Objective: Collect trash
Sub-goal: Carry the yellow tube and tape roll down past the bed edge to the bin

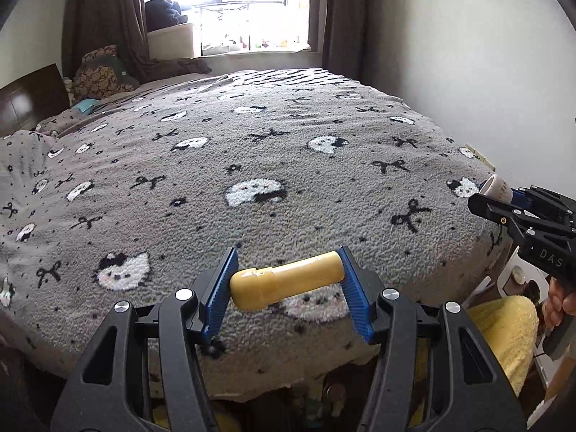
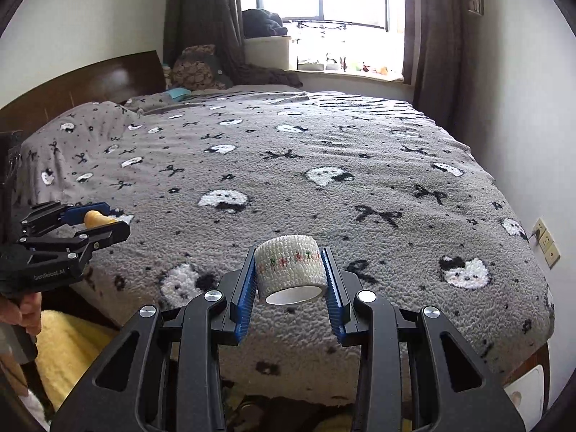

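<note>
My left gripper [image 1: 288, 280] is shut on a small yellow plastic bottle [image 1: 288, 279], held end to end between its blue pads above the near edge of the bed. The same gripper [image 2: 99, 221] and the yellow bottle [image 2: 94, 218] appear at the left of the right wrist view. My right gripper [image 2: 289, 273] is shut on a white roll of patterned bandage tape [image 2: 289, 270], its hollow core facing the camera. In the left wrist view the right gripper [image 1: 500, 194] shows at the right edge with the white roll [image 1: 496, 187] in it.
A bed with a grey fleece blanket [image 1: 273, 165] printed with cats and bows fills both views. A dark headboard [image 2: 82, 86], pillows and a bright window [image 2: 324, 7] lie beyond. A yellow towel [image 1: 504, 334] and clutter sit below the bed's near edge. A hand [image 1: 561, 302] grips the right handle.
</note>
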A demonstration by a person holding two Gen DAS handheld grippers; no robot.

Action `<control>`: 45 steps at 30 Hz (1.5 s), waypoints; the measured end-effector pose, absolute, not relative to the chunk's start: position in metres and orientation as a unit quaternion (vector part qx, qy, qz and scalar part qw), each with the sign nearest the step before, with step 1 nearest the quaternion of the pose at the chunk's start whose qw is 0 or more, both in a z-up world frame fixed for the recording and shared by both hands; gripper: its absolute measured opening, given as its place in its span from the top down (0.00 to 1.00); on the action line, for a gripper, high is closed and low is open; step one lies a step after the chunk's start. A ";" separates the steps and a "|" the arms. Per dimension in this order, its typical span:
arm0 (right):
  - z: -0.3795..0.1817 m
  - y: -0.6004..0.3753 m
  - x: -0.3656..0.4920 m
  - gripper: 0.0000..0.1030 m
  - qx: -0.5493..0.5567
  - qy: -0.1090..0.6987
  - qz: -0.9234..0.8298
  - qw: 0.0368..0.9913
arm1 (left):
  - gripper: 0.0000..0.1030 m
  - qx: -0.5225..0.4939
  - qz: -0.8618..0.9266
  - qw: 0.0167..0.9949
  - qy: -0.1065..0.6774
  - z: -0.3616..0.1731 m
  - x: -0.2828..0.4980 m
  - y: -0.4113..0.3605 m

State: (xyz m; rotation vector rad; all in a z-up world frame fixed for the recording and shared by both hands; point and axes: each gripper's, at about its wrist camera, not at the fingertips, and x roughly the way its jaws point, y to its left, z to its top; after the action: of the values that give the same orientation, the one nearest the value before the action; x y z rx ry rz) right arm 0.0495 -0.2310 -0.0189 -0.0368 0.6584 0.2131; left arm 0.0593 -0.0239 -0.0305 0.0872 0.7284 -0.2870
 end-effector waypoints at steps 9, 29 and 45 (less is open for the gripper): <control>-0.056 -0.224 0.008 0.65 -0.001 0.357 0.118 0.926 | 0.48 0.039 -0.148 0.918 0.367 -0.055 0.010 -0.023; -0.164 -0.209 -0.004 0.65 0.030 0.484 0.136 0.864 | 0.48 0.015 -0.148 0.862 0.484 -0.174 -0.018 -0.021; -0.244 -0.189 0.008 0.66 0.046 0.579 0.157 0.799 | 0.48 0.012 -0.167 0.783 0.599 -0.273 -0.013 -0.025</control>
State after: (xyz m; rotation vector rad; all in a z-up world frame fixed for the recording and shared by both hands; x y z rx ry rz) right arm 0.0080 -0.1890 -0.2439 0.0980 1.2435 0.3367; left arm -0.0135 -0.0249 -0.2734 0.0260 1.2935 -0.3598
